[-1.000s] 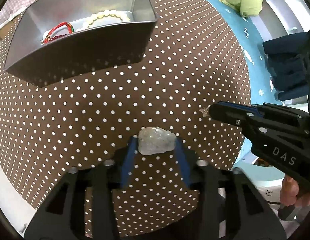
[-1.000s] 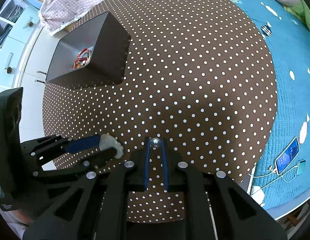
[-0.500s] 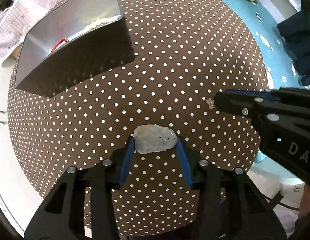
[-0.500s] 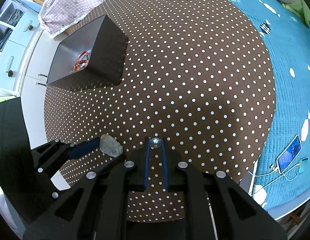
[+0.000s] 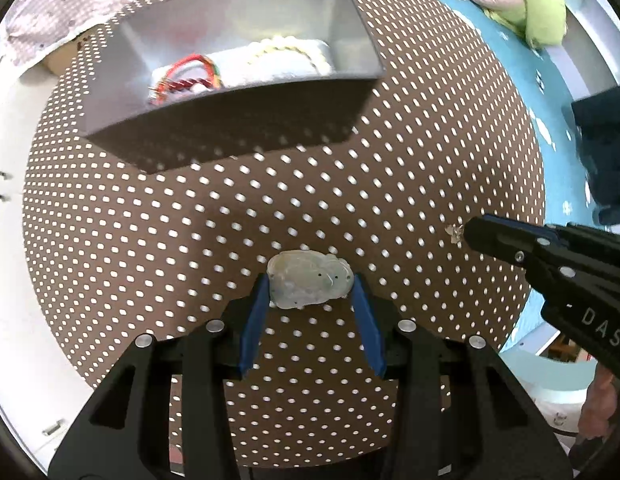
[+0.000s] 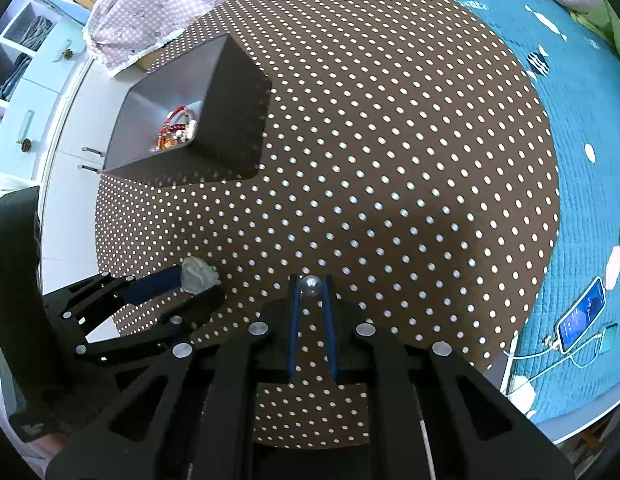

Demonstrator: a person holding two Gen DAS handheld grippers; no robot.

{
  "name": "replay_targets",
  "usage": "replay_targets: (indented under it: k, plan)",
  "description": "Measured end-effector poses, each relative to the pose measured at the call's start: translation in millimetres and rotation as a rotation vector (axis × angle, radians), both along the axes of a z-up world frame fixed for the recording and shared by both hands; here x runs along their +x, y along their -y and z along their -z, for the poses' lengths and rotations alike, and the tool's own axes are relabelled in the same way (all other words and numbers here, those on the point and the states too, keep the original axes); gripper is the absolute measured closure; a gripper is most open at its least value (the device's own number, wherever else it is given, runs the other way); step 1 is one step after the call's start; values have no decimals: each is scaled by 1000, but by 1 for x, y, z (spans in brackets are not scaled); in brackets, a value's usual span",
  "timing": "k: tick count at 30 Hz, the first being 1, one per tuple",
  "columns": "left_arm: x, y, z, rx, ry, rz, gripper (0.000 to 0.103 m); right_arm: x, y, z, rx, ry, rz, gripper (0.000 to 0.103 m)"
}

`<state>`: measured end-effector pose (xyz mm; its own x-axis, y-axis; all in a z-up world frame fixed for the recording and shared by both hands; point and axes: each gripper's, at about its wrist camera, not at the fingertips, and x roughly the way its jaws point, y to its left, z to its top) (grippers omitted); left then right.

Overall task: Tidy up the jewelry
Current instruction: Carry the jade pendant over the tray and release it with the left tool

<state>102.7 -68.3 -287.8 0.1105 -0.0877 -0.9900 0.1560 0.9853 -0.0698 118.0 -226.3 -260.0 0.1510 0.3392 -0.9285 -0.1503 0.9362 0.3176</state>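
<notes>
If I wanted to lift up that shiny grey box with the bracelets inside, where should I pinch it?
Probably the near wall's top rim of the grey box, coming down from above. The box is open-topped with thin upright walls, so one finger can slip inside and one outside. The bracelets lie at the bottom toward the far side, clear of that rim. Both grippers are full now, though.

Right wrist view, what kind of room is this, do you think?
Probably a bedroom: a bed with a teal quilt beside the polka-dot table, a phone charging on the quilt, and shelves of folded clothes behind.
</notes>
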Motion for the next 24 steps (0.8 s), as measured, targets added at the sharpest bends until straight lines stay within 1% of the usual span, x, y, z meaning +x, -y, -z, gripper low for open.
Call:
replay_targets:
  k: [6,11,15,16,19,22,24]
  plan:
    - [14,-35,-28,-22,68,-66,61,10,-16,-16,3,40,-35,93]
    - [22,-56,-57,-15,154,-102,61,24,-29,-40,14,98,-61,93]
    - [33,-76,-75,-28,198,-128,61,35,-39,-57,29,140,-81,93]
    - [41,-80,-80,-37,209,-135,61,39,-42,-60,34,148,-86,93]
    - [50,-85,-85,-70,223,-147,61,49,-48,-65,44,160,-93,93]
    - [57,-86,-86,-86,236,-144,61,59,-53,-65,52,160,-96,93]
    - [65,-78,-82,-96,238,-142,61,63,-56,-63,57,154,-99,93]
